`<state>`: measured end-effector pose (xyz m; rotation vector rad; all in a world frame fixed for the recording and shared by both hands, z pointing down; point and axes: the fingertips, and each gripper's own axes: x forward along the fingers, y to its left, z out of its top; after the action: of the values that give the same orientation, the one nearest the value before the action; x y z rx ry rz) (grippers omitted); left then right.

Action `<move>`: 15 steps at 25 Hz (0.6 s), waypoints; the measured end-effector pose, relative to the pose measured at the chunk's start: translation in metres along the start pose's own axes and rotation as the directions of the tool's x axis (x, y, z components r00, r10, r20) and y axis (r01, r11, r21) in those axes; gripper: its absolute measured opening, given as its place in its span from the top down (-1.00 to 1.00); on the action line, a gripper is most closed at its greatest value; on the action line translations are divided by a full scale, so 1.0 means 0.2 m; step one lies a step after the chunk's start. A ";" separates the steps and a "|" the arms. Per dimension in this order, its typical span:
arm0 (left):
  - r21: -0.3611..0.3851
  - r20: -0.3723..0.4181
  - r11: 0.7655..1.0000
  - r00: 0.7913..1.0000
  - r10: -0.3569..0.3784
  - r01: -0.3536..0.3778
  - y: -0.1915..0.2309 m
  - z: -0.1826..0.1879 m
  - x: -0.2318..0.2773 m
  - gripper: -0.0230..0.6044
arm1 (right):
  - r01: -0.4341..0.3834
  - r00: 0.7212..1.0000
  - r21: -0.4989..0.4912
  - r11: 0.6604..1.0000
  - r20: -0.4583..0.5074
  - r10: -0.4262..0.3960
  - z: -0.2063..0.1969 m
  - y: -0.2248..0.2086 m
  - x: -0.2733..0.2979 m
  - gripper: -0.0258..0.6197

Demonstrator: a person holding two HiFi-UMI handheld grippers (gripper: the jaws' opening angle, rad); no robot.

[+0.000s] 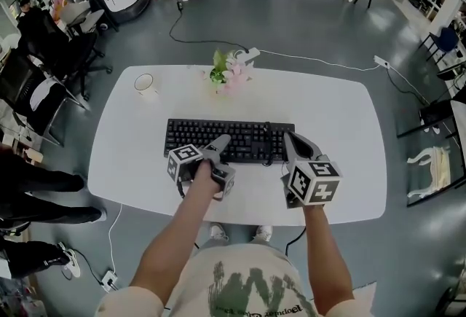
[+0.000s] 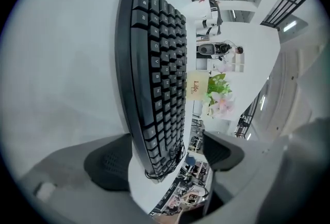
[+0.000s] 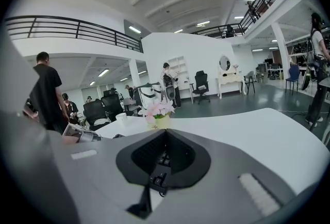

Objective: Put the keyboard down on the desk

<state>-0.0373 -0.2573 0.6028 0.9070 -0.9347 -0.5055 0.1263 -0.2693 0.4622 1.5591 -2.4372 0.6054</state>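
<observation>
The black keyboard [image 1: 226,139] lies flat on the white desk [image 1: 328,111], close to the near edge. My left gripper [image 1: 222,144] stands open around the middle of the keyboard's near side. In the left gripper view the keyboard [image 2: 154,79] runs between the two dark pads [image 2: 105,166], with a clear gap on the right side. My right gripper [image 1: 290,139] is at the keyboard's right end. In the right gripper view its pads [image 3: 191,153] are closed on the keyboard's [image 3: 162,158] thin edge, with keys and the black cable [image 3: 154,182] showing between them.
A white cup [image 1: 145,83] stands at the desk's far left. A small pot of pink flowers [image 1: 229,73] sits at the far middle edge. Office chairs [image 1: 44,82] and people stand to the left, and a cable [image 1: 196,42] and power strip [image 1: 381,62] lie on the floor beyond.
</observation>
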 end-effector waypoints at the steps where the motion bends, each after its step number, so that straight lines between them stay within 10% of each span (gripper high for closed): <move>1: 0.003 0.000 1.000 1.000 -0.005 0.005 -0.01 0.00 -0.01 -0.44 | -0.001 1.000 -0.002 1.000 0.000 0.001 0.00 0.00 0.00 0.92; 10: 0.244 -0.015 0.963 0.994 -0.111 0.112 -0.28 0.04 -0.06 -0.41 | -0.006 1.000 -0.027 1.000 0.005 0.007 0.08 0.00 0.02 0.92; 15: 0.393 -0.054 0.895 0.976 -0.209 0.214 -0.48 0.05 -0.10 -0.29 | -0.013 1.000 -0.058 0.998 0.025 0.015 0.16 0.01 0.02 0.92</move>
<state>-0.0552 -0.2996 0.5152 1.3909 -0.9504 -0.5031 0.1244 -0.2857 0.4354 1.5377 -2.4634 0.5154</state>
